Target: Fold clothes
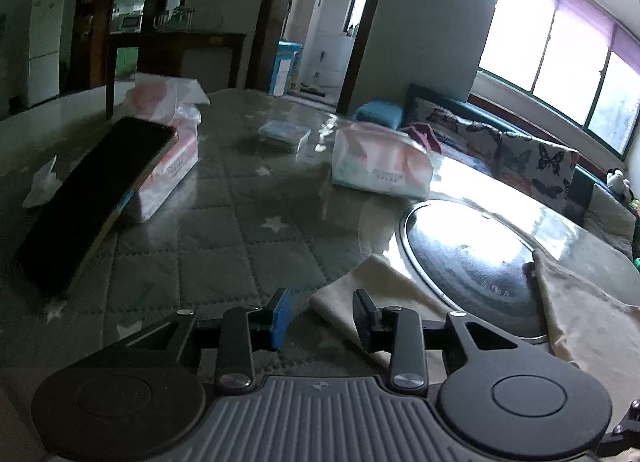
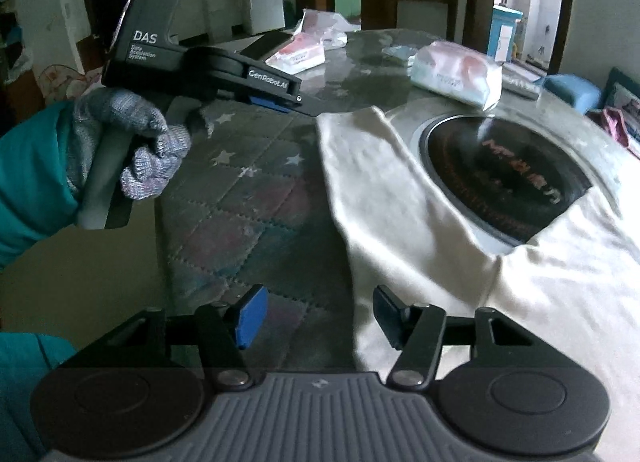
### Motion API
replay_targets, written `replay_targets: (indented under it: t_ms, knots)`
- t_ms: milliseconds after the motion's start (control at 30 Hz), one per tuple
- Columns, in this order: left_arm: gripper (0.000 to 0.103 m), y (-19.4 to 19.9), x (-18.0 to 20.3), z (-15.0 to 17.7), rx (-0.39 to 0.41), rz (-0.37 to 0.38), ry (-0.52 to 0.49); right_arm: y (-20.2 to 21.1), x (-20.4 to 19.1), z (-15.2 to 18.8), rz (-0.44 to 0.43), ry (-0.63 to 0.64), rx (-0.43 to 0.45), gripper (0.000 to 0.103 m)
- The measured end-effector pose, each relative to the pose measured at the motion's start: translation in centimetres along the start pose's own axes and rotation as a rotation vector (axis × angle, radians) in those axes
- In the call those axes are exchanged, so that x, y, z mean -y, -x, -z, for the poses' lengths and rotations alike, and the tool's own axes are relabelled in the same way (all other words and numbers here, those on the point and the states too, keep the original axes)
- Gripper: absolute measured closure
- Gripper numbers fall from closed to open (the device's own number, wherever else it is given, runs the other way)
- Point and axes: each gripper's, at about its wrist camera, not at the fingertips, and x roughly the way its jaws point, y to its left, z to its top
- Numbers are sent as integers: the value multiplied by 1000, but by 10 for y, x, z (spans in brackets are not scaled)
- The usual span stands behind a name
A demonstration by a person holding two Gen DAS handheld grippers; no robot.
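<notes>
Dim room, quilted table (image 2: 240,198) with the cream shirt (image 2: 400,198) spread flat, sleeve toward your left claw (image 1: 322,314). Both it and the right claw (image 2: 316,316) are released, empty, probably lining up on the sleeve edge.

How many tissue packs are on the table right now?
2. One tissue pack sits at the far left with a phone leaning on it; the other lies far right, beyond the round black plate. None else shows.
</notes>
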Motion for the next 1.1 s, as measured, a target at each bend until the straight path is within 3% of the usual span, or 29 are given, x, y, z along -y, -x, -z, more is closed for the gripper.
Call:
replay_targets:
  t_ms: [367,467,600,767,900,1100]
  knots:
    - [70,-13,1,6,-36,-34,24,8,-3,-1,13,3,26,44]
    - [81,-15,2,6,-36,-24,31,11,-1,-2,24,-7,35,44]
    - [83,-16,4,5,-41,12,43,16,2,-2,37,-19,52,44]
    - [98,-20,6,3,-34,25,53,23,5,-2,54,-35,73,45]
    - [100,-5,16,-6,17,99,55,32,11,0,76,-63,89,46]
    - [100,28,55,-15,78,279,-13,52,30,5,123,-131,133,48]
